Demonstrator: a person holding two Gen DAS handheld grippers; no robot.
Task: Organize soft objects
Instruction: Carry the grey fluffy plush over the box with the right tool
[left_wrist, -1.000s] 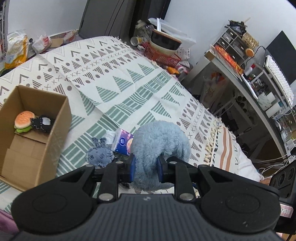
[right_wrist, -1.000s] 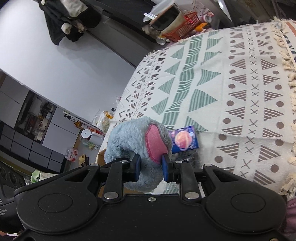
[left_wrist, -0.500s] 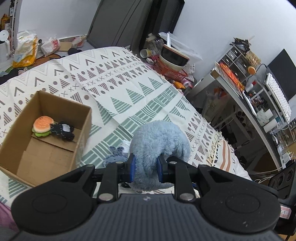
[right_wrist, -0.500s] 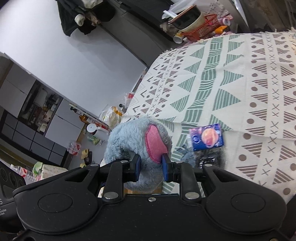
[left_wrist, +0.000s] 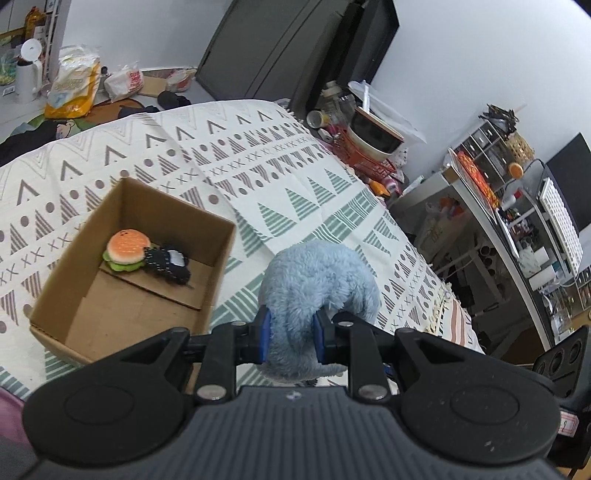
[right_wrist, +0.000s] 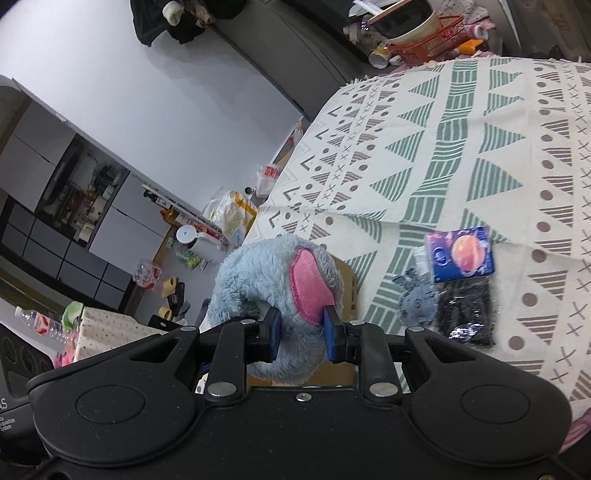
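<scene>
Plush (left_wrist: 317, 280), blue and furry, hangs pinched between both tools; the left gripper (left_wrist: 290, 338) is clenched on one fold, the right gripper (right_wrist: 301, 334) clamped at the pink ear patch (right_wrist: 308, 286); compared with a second ago the toy has been carried up off the patterned blanket (left_wrist: 295, 192) and across toward the cardboard box (left_wrist: 221, 258), which now sits much nearer the middle of the left view; the burger toy (left_wrist: 127, 247) and a dark toy (left_wrist: 166, 262) lie inside it; the blue packet (right_wrist: 460, 254), small grey plush (right_wrist: 417, 301) and a black bundle (right_wrist: 465, 314) stay behind on the blanket, now off to the side in the right view.
</scene>
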